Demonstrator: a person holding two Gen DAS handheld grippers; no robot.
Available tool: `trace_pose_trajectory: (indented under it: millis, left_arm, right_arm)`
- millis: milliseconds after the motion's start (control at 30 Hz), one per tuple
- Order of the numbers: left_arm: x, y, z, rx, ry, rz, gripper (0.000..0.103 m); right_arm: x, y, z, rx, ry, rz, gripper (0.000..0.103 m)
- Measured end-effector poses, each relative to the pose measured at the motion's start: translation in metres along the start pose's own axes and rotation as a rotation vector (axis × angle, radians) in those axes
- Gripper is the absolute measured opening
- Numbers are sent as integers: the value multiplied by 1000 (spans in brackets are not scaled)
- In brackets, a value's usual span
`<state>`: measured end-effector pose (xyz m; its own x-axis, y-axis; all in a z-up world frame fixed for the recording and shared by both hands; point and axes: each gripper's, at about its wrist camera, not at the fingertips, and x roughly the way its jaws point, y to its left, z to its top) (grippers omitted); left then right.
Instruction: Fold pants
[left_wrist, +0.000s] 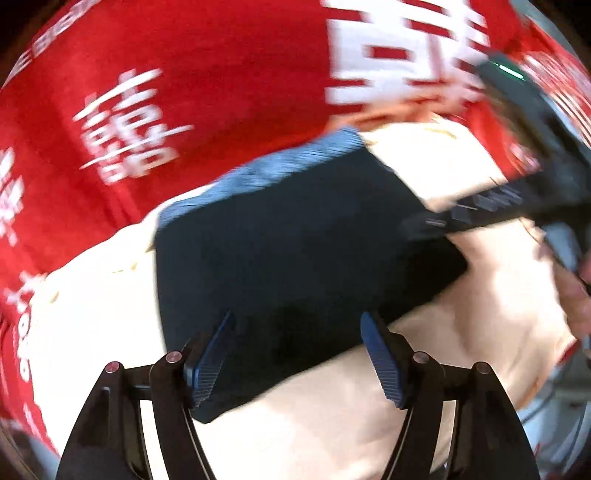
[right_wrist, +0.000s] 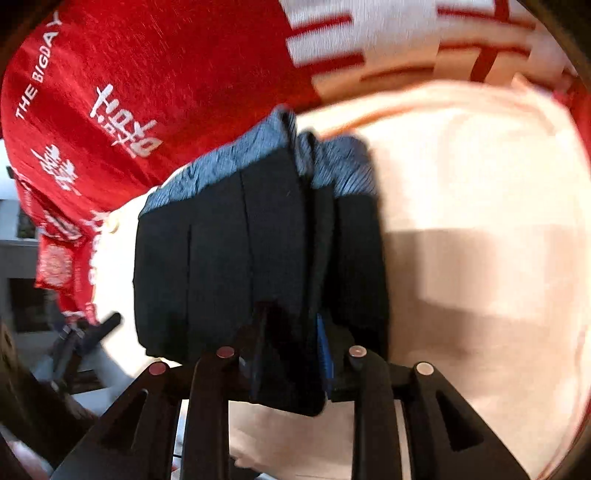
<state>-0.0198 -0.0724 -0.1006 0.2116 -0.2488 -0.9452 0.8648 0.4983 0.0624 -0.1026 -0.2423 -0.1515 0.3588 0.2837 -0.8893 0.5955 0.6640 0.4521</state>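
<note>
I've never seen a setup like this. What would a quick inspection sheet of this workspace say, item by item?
Surface: cream cloth spread over a red cloth with white lettering.
Job's things: dark pants, folded into a compact stack, blue-grey waistband at the far end.
Clutter: nothing seen.
Grippers: left gripper hangs over the near edge of the pants, jaws apart; right gripper has its jaws closed on the pants' near edge.
Cables: nothing seen.
Surroundings: grey furniture, blurred, at the left edge of the right wrist view.
</note>
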Motion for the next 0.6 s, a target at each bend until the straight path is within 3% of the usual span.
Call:
trace_pose_trajectory:
  millis: [133, 233, 333, 400, 433, 533, 600]
  left_arm:
    - [16, 61, 21, -169, 6, 75, 72]
    - [33, 112, 41, -340, 2, 86, 72]
    - [59, 145, 57, -462, 39, 67, 72]
    - [77, 154, 61, -489, 66, 76, 72]
    - [85, 155, 61, -491, 78, 82, 72]
    - [102, 158, 56, -516, 93, 65, 72]
    - [103, 158, 54, -515, 88, 74, 78]
  right_arm:
    - [-13, -4, 26, 45, -74, 69, 41]
    - [-7, -3, 56, 77, -101, 115, 42]
    - [15, 10, 83, 42, -91, 49, 42]
    - [25, 12, 90, 35, -81, 16, 31]
    - [28, 12, 92, 31, -84, -5, 18]
    - [33, 5, 90, 32, -66, -58, 17]
    - [34, 0, 84, 38, -54, -45, 17]
